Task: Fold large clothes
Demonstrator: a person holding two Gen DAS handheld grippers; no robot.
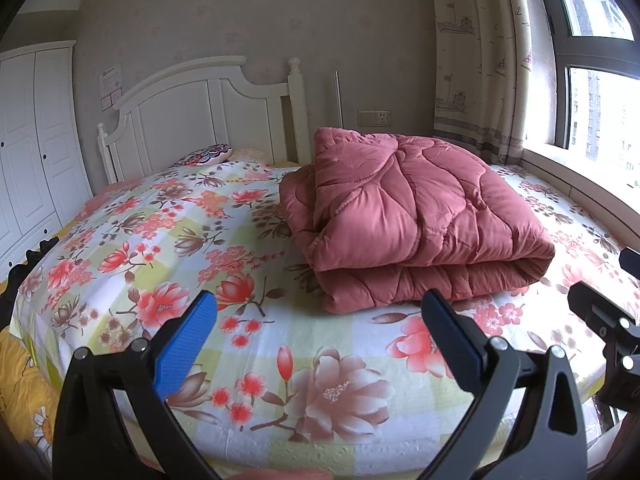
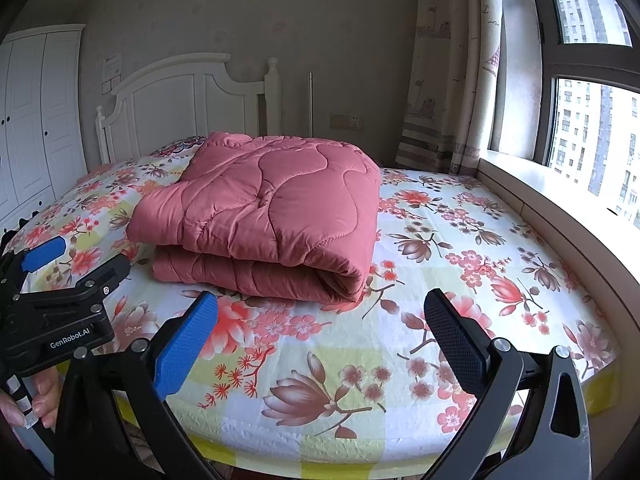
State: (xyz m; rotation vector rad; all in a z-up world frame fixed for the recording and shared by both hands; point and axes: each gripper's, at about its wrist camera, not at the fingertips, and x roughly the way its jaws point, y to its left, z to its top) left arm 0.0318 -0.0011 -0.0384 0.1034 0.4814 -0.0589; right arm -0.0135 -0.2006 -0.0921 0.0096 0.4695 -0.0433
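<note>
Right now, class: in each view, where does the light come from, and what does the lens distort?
Left wrist view: daylight from the window on the right; bed edges bow, corners dark. Right wrist view: the same, window overexposed; quilt sharp.

A bed with a floral sheet [image 1: 248,384] stands against a white headboard [image 1: 192,104], with a patterned pillow [image 1: 208,155] lying at its head. White wardrobe doors [image 1: 28,140] fill the far side, while a printed curtain [image 1: 476,60] hangs beside the window [image 2: 592,92], near a wall socket [image 1: 374,118].
</note>
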